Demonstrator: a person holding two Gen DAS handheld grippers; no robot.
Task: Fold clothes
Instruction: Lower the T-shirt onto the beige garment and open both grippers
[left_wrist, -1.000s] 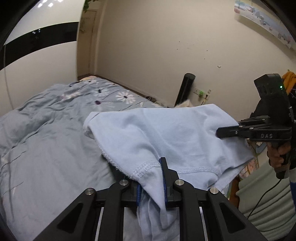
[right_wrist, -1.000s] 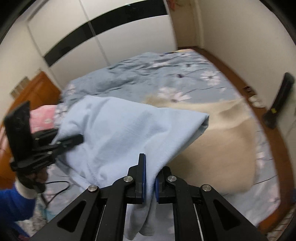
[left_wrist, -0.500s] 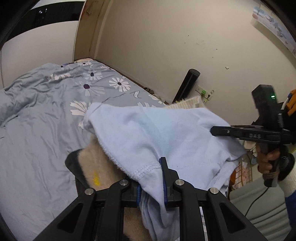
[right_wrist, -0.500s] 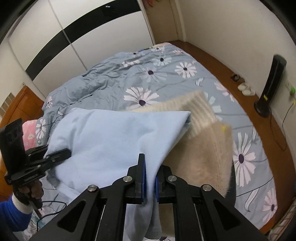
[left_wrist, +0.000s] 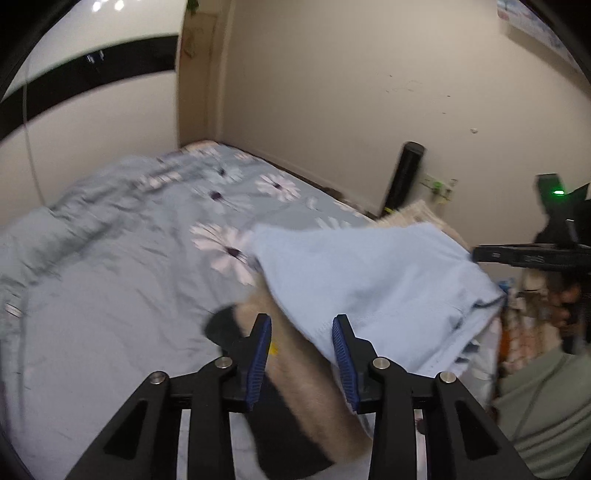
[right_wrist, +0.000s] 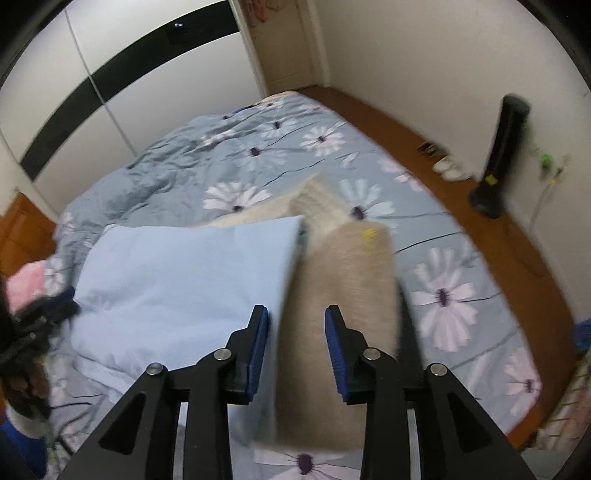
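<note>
The light blue garment (right_wrist: 192, 280) lies on the beige sweater (right_wrist: 343, 280), just ahead of 2 spread-open grippers, left (left_wrist: 301, 345) and right (right_wrist: 297, 334).

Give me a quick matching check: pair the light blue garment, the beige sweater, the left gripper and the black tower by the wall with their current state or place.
Things:
1. light blue garment
2. beige sweater
3. left gripper
4. black tower

States:
A. open, holding nothing
B. standing on the floor by the wall
C. lying on the floral bedcover, partly under another garment
D. lying folded over another garment

Pairs: 1-D, 2-C, 3-A, 4-B
</note>
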